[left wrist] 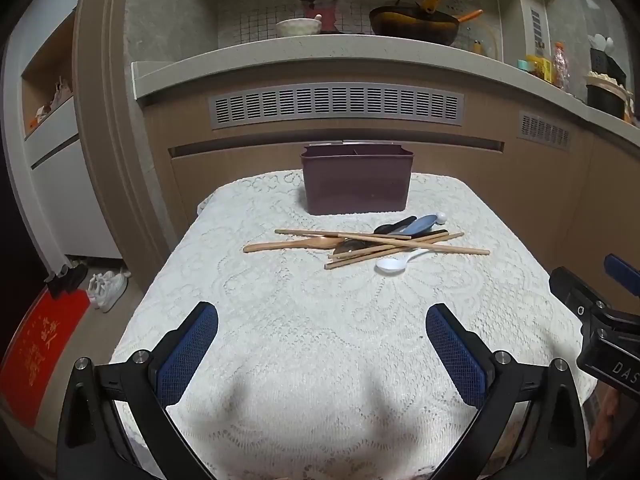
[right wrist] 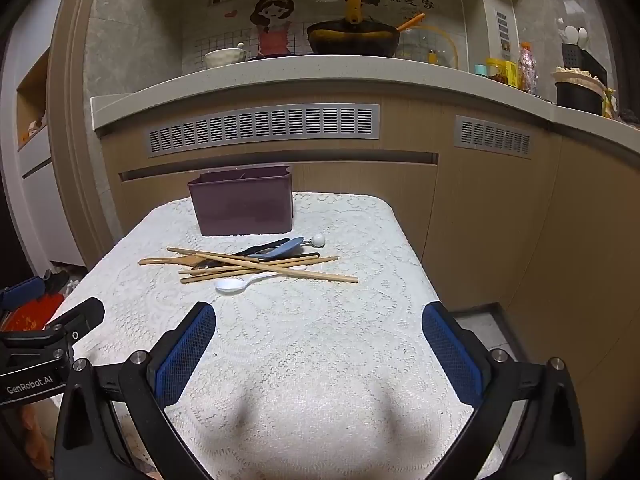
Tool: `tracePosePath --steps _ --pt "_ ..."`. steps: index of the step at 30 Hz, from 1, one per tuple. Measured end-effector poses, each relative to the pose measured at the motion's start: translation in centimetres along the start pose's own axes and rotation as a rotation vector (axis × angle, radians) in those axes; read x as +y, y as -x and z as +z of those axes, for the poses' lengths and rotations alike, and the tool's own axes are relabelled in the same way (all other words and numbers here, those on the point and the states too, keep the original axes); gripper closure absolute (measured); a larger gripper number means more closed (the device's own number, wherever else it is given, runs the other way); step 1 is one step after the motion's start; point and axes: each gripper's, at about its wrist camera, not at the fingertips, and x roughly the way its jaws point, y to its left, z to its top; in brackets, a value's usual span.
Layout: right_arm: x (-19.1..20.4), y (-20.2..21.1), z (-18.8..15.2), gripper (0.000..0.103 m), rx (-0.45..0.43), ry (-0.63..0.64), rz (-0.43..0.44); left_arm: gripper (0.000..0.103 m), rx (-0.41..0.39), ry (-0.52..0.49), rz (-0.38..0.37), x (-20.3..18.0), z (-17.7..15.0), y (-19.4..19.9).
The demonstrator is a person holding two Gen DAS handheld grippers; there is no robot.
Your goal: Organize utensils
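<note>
A dark purple utensil bin (left wrist: 357, 184) (right wrist: 242, 204) stands at the far side of a small table under a white lace cloth (left wrist: 304, 340) (right wrist: 320, 340). In front of it lies a loose pile: several wooden chopsticks (left wrist: 400, 245) (right wrist: 256, 266), a wooden spoon (left wrist: 288, 245) (right wrist: 160, 261), a white plastic spoon (left wrist: 394, 265) (right wrist: 234, 285), a blue-grey spoon (left wrist: 420, 225) (right wrist: 282, 249) and a black utensil (left wrist: 394, 226). My left gripper (left wrist: 322, 320) hovers open over the near cloth, well short of the pile. My right gripper (right wrist: 320, 318) is open too, nothing between its fingers.
Behind the table runs a kitchen counter (left wrist: 320, 56) with a bowl (left wrist: 298, 27), a black wok (left wrist: 414, 24), jars and a vent grille (left wrist: 336, 105). Shoes (left wrist: 108, 286) and a red mat (left wrist: 40, 352) lie on the floor at left. The other gripper shows at each view's edge.
</note>
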Motion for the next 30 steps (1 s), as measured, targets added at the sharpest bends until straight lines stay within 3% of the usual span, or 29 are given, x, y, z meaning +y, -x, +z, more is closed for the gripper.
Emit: tracePosePath --steps 30 --pt "0.0 -0.34 -0.4 0.0 0.024 0.007 0.006 0.0 -0.001 0.007 -0.006 0.0 -0.53 -0.37"
